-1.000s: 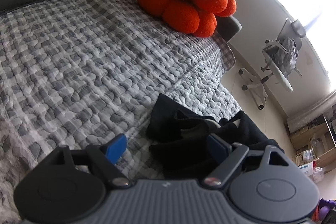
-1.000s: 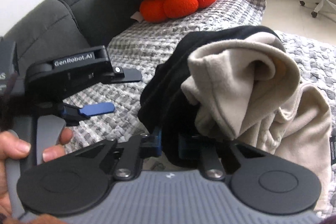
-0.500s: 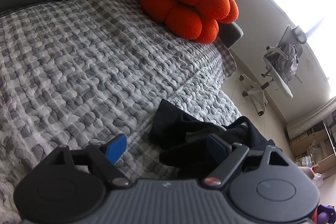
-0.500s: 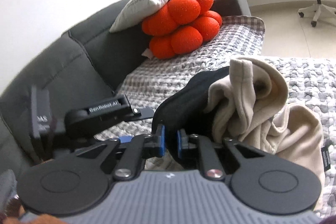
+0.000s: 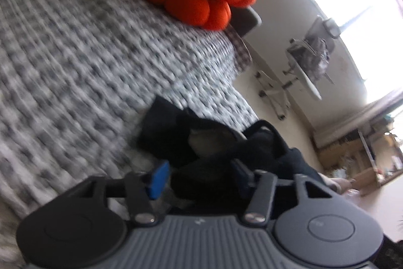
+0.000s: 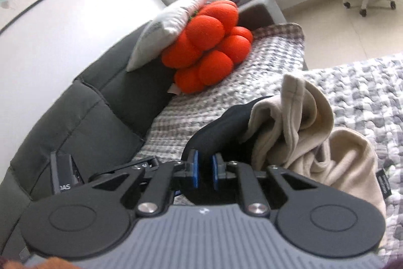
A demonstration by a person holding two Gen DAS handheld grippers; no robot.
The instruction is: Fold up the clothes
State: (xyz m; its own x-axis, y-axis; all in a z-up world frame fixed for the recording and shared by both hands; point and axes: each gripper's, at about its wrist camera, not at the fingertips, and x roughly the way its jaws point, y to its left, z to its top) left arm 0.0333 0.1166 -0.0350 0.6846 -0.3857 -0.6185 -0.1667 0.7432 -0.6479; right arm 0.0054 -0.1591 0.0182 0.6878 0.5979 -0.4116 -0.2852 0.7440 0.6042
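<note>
while the right hand-held gripper [image 6: 203, 172] has its blue pads pinched tight on a fold of the black fleece garment with the cream lining [image 6: 297, 122], the bulk of it hangs off that one pinch point and slumps onto the grey and white checked quilted cover [image 6: 365, 92] on the sofa. so the garment is half lifted, half lying there, all bunched up with the cream side flopped outward.

the left hand-held gripper [image 5: 199, 177] has just been closing, and in its own view the black fabric [image 5: 206, 143] sits between its blue pads [image 5: 158, 179]. the shot is pretty blurry though, so i can't honestly tell if the pads are biting yet or just bracketing the cloth.

handling-wise this looks like thick soft fleece. light enough, zero stiffness, so it'll droop from wherever you hold it, and it's not slippery. my guess is one pinch won't spread it, you want two grips well apart along a hem or the shoulder line so it hangs flat. grabbing a random wad in the middle, which is sort of what the left one seems lined up on, risks catching two layers and making the fold lumpy. nothing fragile here at least. the orange bobbly plush cushion [image 6: 209, 47] is well clear at the back.
</note>
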